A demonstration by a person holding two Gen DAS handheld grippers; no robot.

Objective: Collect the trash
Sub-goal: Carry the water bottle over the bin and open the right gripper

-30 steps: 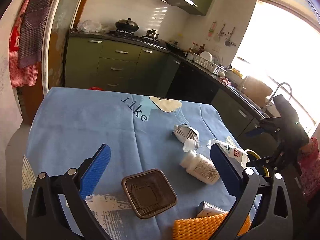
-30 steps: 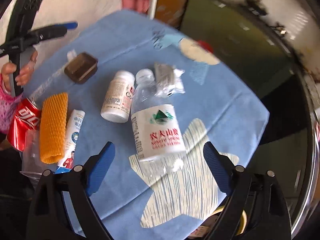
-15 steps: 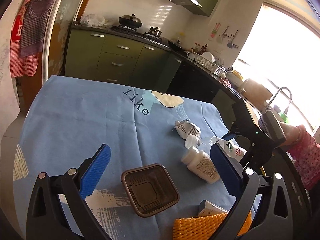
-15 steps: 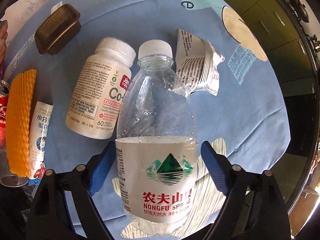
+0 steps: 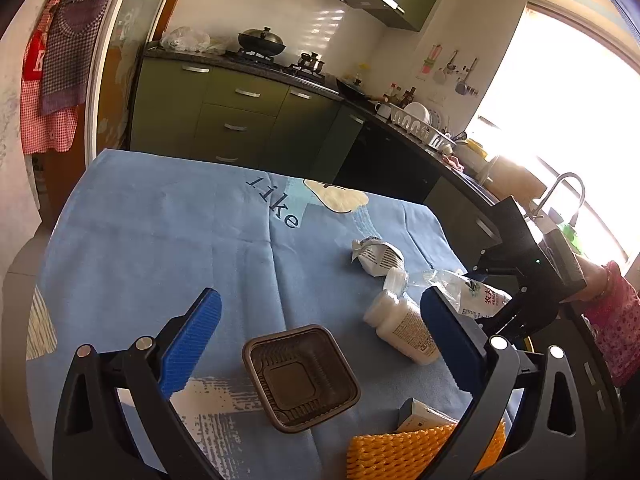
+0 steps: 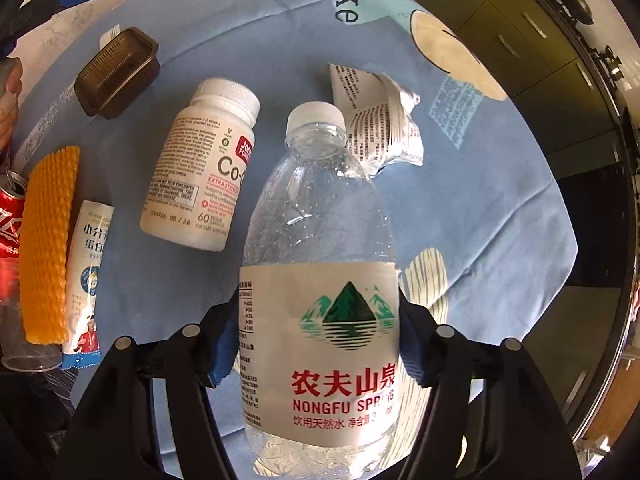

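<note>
A clear water bottle (image 6: 320, 240) with a white label lies on the blue tablecloth (image 6: 480, 208). My right gripper (image 6: 316, 320) points down over it, and its jaws are closing, with both blue pads against the label's sides. In the left wrist view that bottle (image 5: 476, 294) shows at the right under the right gripper (image 5: 520, 280). Beside it lie a white pill bottle (image 6: 200, 168) and a crumpled printed wrapper (image 6: 380, 120). My left gripper (image 5: 320, 296) hangs open above a brown plastic tray (image 5: 300, 376), with nothing between its fingers.
An orange foam net (image 6: 48, 244), a white sachet (image 6: 86, 280), a red can (image 6: 8, 216) and a clear cup (image 6: 24, 356) lie near the table's edge. Green kitchen cabinets (image 5: 240, 112) stand behind the table, a counter and sink tap (image 5: 564, 188) at the right.
My right gripper has come down over the water bottle and its jaws have narrowed from well apart to touching its sides. The left gripper has stayed put.
</note>
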